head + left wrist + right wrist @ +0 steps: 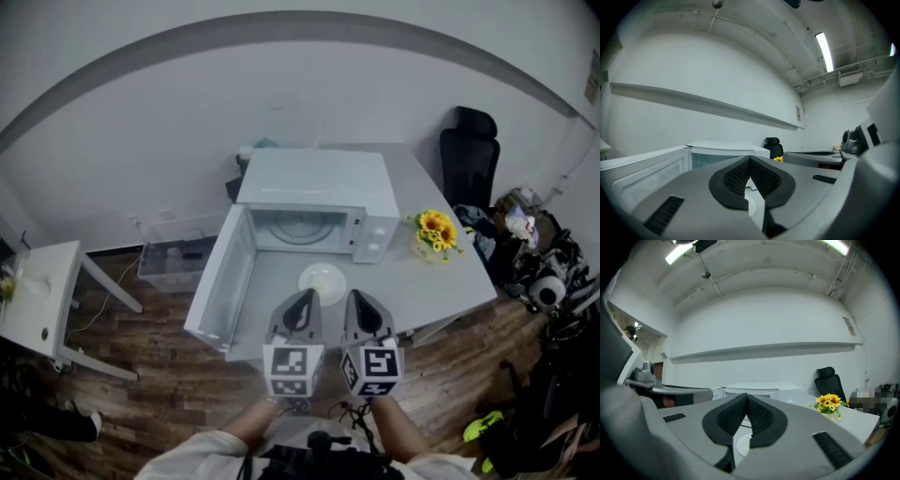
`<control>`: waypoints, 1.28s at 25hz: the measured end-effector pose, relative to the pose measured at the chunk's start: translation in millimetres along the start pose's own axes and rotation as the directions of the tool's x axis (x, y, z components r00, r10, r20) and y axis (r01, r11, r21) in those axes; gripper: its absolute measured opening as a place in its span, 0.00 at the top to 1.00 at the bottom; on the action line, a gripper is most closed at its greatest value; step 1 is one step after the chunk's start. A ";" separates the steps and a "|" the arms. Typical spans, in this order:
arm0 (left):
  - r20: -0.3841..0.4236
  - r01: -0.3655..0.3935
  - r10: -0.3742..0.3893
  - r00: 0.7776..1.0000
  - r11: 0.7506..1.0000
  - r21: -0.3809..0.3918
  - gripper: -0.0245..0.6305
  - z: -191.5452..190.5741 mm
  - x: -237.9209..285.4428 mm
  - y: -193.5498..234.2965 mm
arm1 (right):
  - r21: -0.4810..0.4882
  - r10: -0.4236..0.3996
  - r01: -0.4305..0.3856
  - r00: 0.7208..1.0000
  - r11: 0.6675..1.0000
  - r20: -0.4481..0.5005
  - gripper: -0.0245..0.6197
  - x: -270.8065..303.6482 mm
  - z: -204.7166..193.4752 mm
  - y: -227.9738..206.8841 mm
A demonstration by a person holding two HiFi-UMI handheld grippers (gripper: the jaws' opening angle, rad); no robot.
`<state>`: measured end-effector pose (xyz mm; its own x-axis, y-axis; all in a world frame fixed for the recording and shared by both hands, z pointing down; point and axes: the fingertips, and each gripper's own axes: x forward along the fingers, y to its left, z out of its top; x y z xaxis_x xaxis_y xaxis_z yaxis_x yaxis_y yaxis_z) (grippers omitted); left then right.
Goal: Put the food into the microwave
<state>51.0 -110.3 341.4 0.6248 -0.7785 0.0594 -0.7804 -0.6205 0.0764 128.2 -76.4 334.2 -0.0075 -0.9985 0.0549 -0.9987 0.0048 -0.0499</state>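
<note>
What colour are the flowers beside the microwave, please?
Yellow flowers, clearest in the right gripper view.

From my head I look steeply down on the bench (441,281), my left tool (304,298) and right tool (362,300) low in frame. Each tool's camera sits just behind its tips, facing level ahead. All three views share the microwave (319,187) and sunflowers (436,230) ahead of the tools.

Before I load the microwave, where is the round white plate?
Head view, centre: round white plate on the grey table, before the open white microwave.
</note>
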 end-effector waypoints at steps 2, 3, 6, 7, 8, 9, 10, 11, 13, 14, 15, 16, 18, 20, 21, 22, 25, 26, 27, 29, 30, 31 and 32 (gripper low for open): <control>-0.005 0.001 -0.001 1.000 1.000 -0.003 0.96 -1.8 11.2 3.6 | 0.004 -0.004 0.004 1.000 1.000 -0.007 0.93 12.2 -1.4 -5.5; -0.008 -0.002 0.002 1.000 1.000 -0.006 0.96 -3.1 16.1 6.1 | 0.007 -0.005 0.005 1.000 1.000 -0.011 0.93 17.5 -2.4 -7.9; -0.017 -0.020 0.020 1.000 1.000 -0.016 0.96 -5.4 29.4 15.1 | 0.015 -0.008 0.008 1.000 1.000 -0.022 0.93 31.6 -3.1 -13.6; -0.021 -0.024 0.024 0.999 1.000 -0.019 0.96 -5.8 33.3 17.0 | 0.016 -0.007 0.008 1.000 1.000 -0.025 0.93 35.3 -3.3 -15.4; -0.026 -0.026 0.026 0.999 0.999 -0.021 0.96 -6.6 36.6 17.5 | 0.017 -0.006 0.007 1.000 1.000 -0.030 0.93 38.3 -4.0 -17.4; -0.032 -0.028 0.027 0.999 0.999 -0.022 0.96 -8.0 39.7 16.8 | 0.019 -0.005 0.006 0.999 1.000 -0.034 0.93 40.8 -5.5 -20.0; -0.038 -0.030 0.029 0.999 0.999 -0.021 0.96 -9.7 42.8 15.5 | 0.021 -0.003 0.004 0.999 1.000 -0.040 0.93 43.2 -7.3 -23.1; -0.043 -0.033 0.032 0.999 0.999 -0.019 0.96 -11.3 46.2 14.0 | 0.023 0.001 0.000 0.999 1.000 -0.045 0.93 46.0 -9.0 -26.2; -0.050 -0.047 0.046 0.998 0.999 -0.020 0.96 -13.2 54.2 11.6 | 0.025 0.018 -0.017 0.998 1.000 -0.058 0.93 52.6 -12.1 -32.1; -0.053 -0.057 0.056 0.997 0.998 -0.023 0.96 -13.6 58.3 10.7 | 0.026 0.032 -0.030 0.997 0.999 -0.065 0.93 56.5 -13.5 -34.6; -0.056 -0.071 0.069 0.996 0.997 -0.025 0.96 -14.2 62.5 10.1 | 0.025 0.047 -0.046 0.996 0.999 -0.073 0.93 60.8 -14.9 -36.8; -0.062 -0.084 0.082 0.995 0.996 -0.027 0.96 -14.9 67.0 9.6 | 0.025 0.064 -0.062 0.995 0.998 -0.082 0.93 65.4 -16.0 -39.1; -0.077 -0.107 0.105 0.992 0.994 -0.034 0.96 -16.4 76.2 7.0 | 0.026 0.094 -0.091 0.991 0.995 -0.098 0.93 73.7 -17.2 -44.9; -0.089 -0.125 0.120 0.989 0.991 -0.042 0.96 -17.1 84.5 2.9 | 0.031 0.117 -0.114 0.987 0.993 -0.114 0.93 79.4 -18.4 -52.1; -0.093 -0.132 0.127 0.987 0.990 -0.044 0.96 -17.4 88.0 1.3 | 0.036 0.126 -0.123 0.985 0.992 -0.121 0.93 82.0 -19.8 -55.3; -0.097 -0.139 0.134 0.986 0.989 -0.045 0.96 -17.9 90.9 0.2 | 0.041 0.134 -0.130 0.983 0.991 -0.129 0.93 84.6 -21.8 -58.0; -0.104 -0.158 0.153 0.983 0.987 -0.041 0.96 -21.7 96.1 -1.1 | 0.051 0.153 -0.147 0.978 0.988 -0.140 0.93 91.3 -27.3 -62.9; -0.107 -0.164 0.159 0.981 0.986 -0.038 0.96 -23.5 97.1 -0.7 | 0.051 0.159 -0.153 0.977 0.987 -0.140 0.93 93.2 -28.2 -63.0; -0.109 -0.170 0.165 0.980 0.985 -0.038 0.96 -25.3 97.8 0.3 | 0.049 0.165 -0.159 0.976 0.986 -0.140 0.93 95.2 -29.0 -62.5; -0.115 -0.183 0.177 0.978 0.982 -0.042 0.96 -29.5 99.0 3.1 | 0.042 0.176 -0.172 0.974 0.984 -0.142 0.93 99.6 -31.1 -60.7; -0.119 -0.187 0.181 0.976 0.981 -0.047 0.96 -32.1 99.7 4.7 | 0.039 0.180 -0.177 0.973 0.983 -0.145 0.93 102.1 -32.7 -59.8; -0.125 -0.190 0.182 0.975 0.980 -0.052 0.96 -34.9 100.2 6.3 | 0.036 0.181 -0.178 0.972 0.983 -0.149 0.93 104.7 -34.7 -59.2; -0.131 -0.191 0.182 0.975 0.980 -0.056 0.96 -37.5 100.7 8.1 | 0.033 0.178 -0.175 0.972 0.984 -0.155 0.93 107.5 -36.7 -58.9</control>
<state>108.4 -190.2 385.4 0.4697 -0.8594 0.2020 -0.8827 -0.4545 0.1191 184.4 -182.0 379.6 -0.1923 -0.9608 0.1996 -0.9799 0.1772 -0.0913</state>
